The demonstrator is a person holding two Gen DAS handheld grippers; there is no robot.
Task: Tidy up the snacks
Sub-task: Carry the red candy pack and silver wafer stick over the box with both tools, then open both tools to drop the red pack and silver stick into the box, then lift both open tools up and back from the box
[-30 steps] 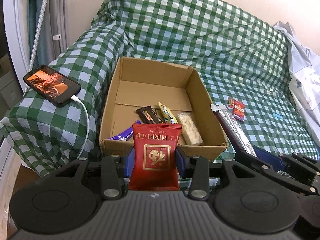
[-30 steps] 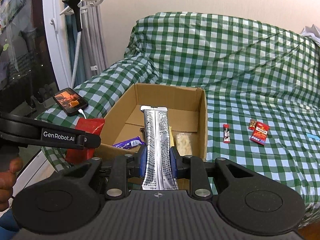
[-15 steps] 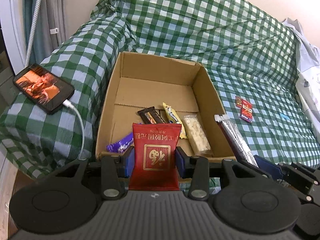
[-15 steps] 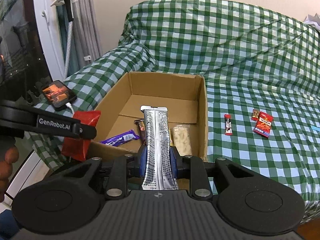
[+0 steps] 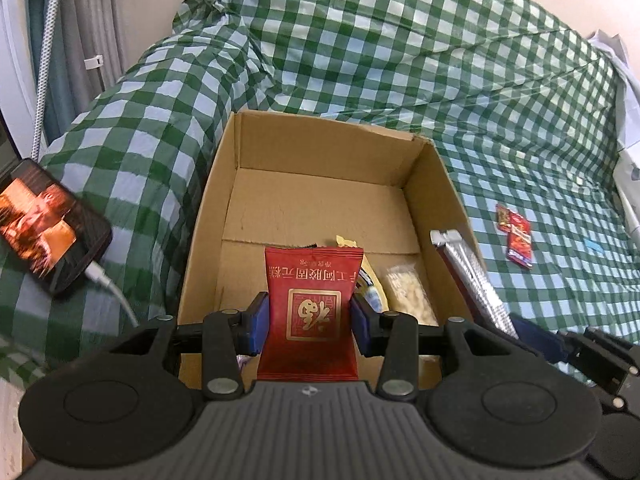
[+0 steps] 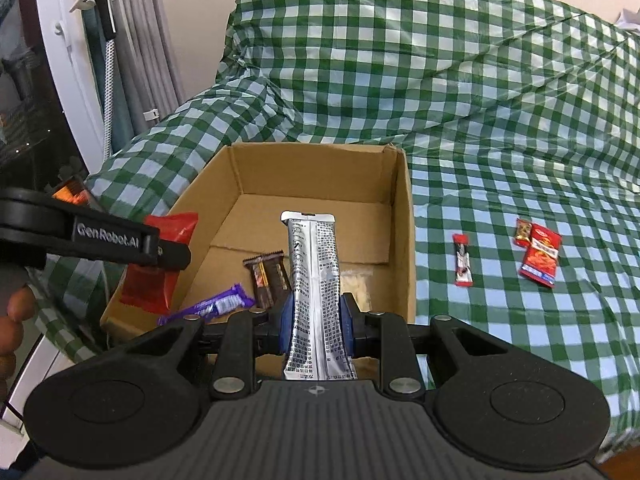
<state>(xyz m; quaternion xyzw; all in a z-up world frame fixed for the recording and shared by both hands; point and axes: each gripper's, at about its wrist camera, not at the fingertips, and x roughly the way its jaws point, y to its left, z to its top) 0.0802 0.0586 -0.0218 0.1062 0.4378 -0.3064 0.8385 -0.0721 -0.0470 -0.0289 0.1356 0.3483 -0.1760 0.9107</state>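
Holding 2 snacks over the cardboard box (image 5: 434, 184) for dropping: we clamp red packet (image 5: 310, 304) left gripper (image 5: 308, 326), silver sachet (image 6: 316, 280) right gripper (image 6: 316, 330).

left hand-held gripper (image 5: 310, 322) clamped (tilted down) | right hand-held gripper (image 6: 316, 322) clamped

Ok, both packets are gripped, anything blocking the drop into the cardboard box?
Nothing visible does. The box is open-topped, and its far half is bare. The red packet and the silver packet hang above the near end, where a few snacks already lie.
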